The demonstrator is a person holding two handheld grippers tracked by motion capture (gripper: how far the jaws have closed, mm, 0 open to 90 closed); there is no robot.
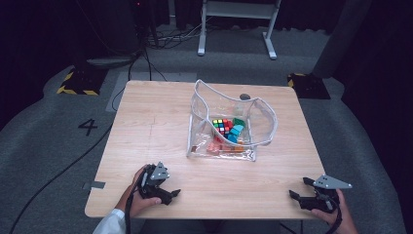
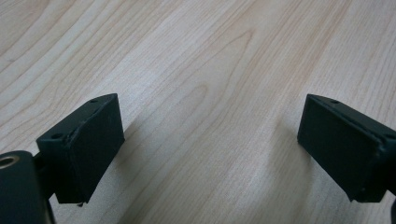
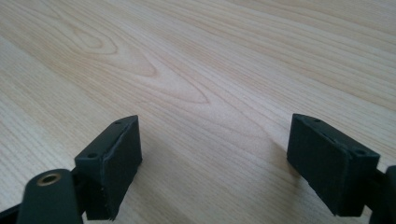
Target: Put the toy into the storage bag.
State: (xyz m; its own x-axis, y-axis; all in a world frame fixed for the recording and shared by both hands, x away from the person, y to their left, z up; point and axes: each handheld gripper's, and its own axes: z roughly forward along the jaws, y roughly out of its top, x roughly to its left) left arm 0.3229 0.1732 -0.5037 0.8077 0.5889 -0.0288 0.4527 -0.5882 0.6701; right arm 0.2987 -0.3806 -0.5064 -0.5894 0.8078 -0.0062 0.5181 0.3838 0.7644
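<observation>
A clear plastic pouch (image 1: 263, 117) stands open on the middle right of the wooden table (image 1: 151, 122). Inside it lie a colourful puzzle cube (image 1: 222, 126), teal blocks (image 1: 235, 132), a green block (image 1: 238, 121) and orange pieces (image 1: 214, 146). My left gripper (image 1: 169, 196) rests at the front left of the table, held in a hand, open with nothing between its jaws. In the left gripper view the left gripper (image 2: 210, 109) has bare wood between its pads. My right gripper (image 1: 298, 187) is at the front right corner, open and empty. The right gripper (image 3: 215, 123) likewise frames bare wood.
Grey carpet surrounds the table. A white frame's legs (image 1: 234, 29) stand at the back, with cables (image 1: 170, 39) on the floor beside them. Yellow-black striped bases (image 1: 80, 80) sit at both far corners. A "4" (image 1: 87, 126) is marked on the floor at the left.
</observation>
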